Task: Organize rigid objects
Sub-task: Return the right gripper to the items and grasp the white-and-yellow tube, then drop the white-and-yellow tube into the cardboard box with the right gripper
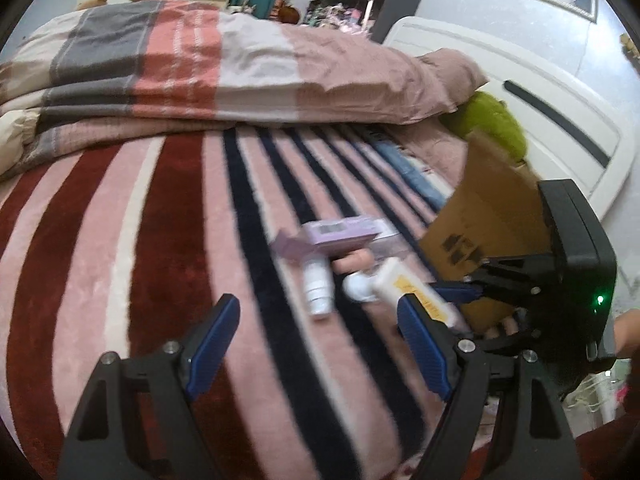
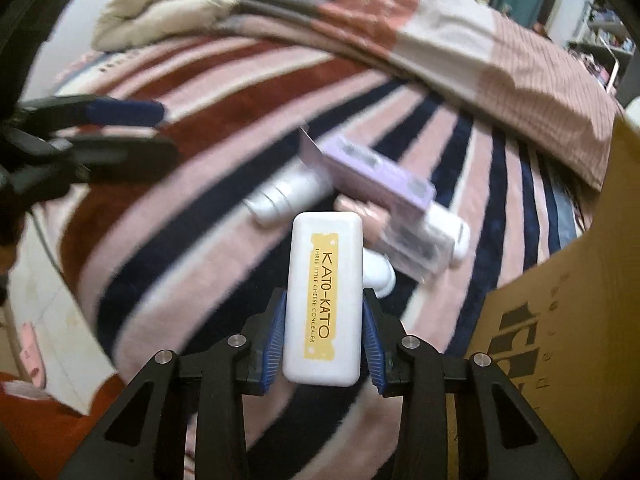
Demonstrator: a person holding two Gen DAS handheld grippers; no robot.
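My right gripper (image 2: 324, 320) is shut on a white concealer case (image 2: 324, 300) with a yellow label, held above the striped blanket (image 2: 160, 208); the case (image 1: 416, 290) also shows in the left wrist view, clamped by the right gripper (image 1: 436, 296). My left gripper (image 1: 316, 344) is open and empty over the blanket; it shows at the left of the right wrist view (image 2: 136, 132). On the blanket lie a purple box (image 1: 340, 232), a white bottle (image 1: 318, 284), a white jar (image 1: 360, 286) and other small cosmetics. The purple box (image 2: 376, 172) partly covers the white bottle (image 2: 284, 196).
A brown cardboard box (image 1: 488, 232) stands at the right, close to my right gripper; it fills the right edge of the right wrist view (image 2: 560, 320). A folded duvet (image 1: 240, 64) lies across the back. A green plush (image 1: 492, 120) and white headboard (image 1: 552, 92) are behind the box.
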